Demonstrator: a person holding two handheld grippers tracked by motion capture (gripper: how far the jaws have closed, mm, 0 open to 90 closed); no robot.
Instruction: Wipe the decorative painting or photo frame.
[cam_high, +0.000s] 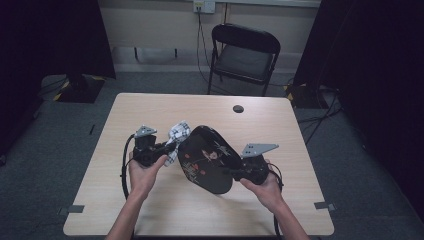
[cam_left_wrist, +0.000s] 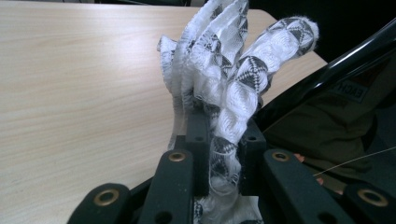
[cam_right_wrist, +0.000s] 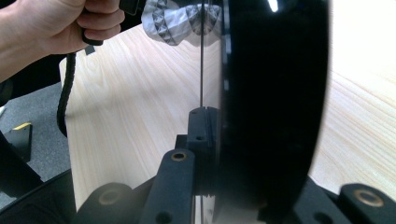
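A glossy black oval tray (cam_high: 207, 157) with a painted flower pattern hangs tilted above the wooden table (cam_high: 150, 200). My right gripper (cam_high: 235, 172) is shut on its right rim. In the right gripper view the tray's rim (cam_right_wrist: 275, 93) stands on edge in the jaws of my right gripper (cam_right_wrist: 210, 116). My left gripper (cam_high: 167, 149) is shut on a white cloth with a black pattern (cam_high: 177, 134), which lies against the tray's upper left edge. In the left gripper view the bunched cloth (cam_left_wrist: 233, 79) rises from between the pads of the left gripper (cam_left_wrist: 224, 126), next to the tray (cam_left_wrist: 336, 107).
A small dark round spot (cam_high: 238, 108) sits near the table's far edge. A black folding chair (cam_high: 245, 52) stands behind the table. Cables run on the floor at the right. The person's left hand (cam_right_wrist: 56, 28) appears in the right gripper view.
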